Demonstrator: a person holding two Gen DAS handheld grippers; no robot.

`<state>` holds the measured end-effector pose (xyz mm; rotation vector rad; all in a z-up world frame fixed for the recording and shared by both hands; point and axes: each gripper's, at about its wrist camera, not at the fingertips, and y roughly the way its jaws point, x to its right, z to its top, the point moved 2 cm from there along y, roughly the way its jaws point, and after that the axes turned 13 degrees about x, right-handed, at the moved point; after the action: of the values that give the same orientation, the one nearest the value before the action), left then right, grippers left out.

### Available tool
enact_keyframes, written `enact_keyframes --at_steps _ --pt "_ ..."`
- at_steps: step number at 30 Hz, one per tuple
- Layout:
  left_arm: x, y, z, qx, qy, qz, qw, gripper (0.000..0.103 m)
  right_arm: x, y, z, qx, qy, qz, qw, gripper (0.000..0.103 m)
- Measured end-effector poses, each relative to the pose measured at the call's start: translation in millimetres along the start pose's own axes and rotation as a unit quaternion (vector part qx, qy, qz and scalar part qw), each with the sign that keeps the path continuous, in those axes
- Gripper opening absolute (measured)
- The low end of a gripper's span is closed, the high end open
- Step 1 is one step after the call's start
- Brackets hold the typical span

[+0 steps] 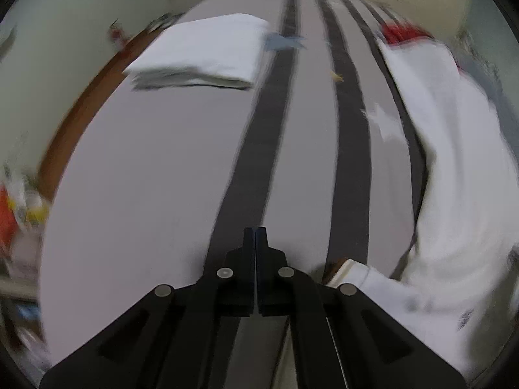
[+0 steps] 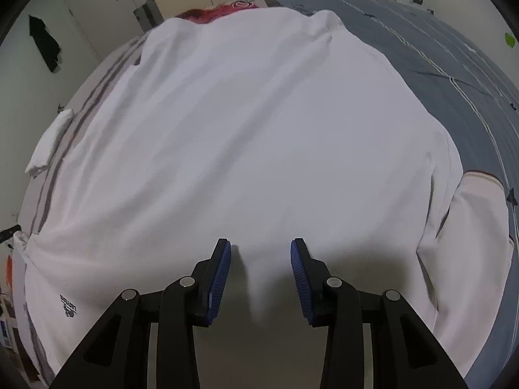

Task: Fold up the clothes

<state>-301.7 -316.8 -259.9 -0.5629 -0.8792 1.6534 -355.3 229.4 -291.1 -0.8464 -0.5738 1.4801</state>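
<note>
A white shirt point(image 2: 243, 129) lies spread flat on the bed, with a small dark logo point(image 2: 68, 304) near its lower left and a sleeve point(image 2: 480, 210) folded out at the right. My right gripper point(image 2: 261, 246) hovers over its near edge, open, blue pads apart, nothing pinched between them. In the left wrist view the same shirt point(image 1: 454, 162) lies bunched along the right side, a cuff point(image 1: 350, 269) close to the fingers. My left gripper point(image 1: 256, 230) is shut on nothing, above the grey striped sheet point(image 1: 146, 178).
A folded white stack point(image 1: 201, 52) sits at the far left of the bed, also visible as a folded stack point(image 2: 48, 142) in the right wrist view. A red garment point(image 2: 227, 9) lies beyond the shirt. A blue-grey quilt point(image 2: 454, 81) covers the right side. A wooden bed edge point(image 1: 74, 123) runs along the left.
</note>
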Motion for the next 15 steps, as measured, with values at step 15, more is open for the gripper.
enact_keyframes --at_steps 15 --pt "-4 -57 -128 -0.055 -0.012 -0.071 0.9959 0.05 -12 -32 -25 -0.009 -0.024 0.012 1.0 0.035"
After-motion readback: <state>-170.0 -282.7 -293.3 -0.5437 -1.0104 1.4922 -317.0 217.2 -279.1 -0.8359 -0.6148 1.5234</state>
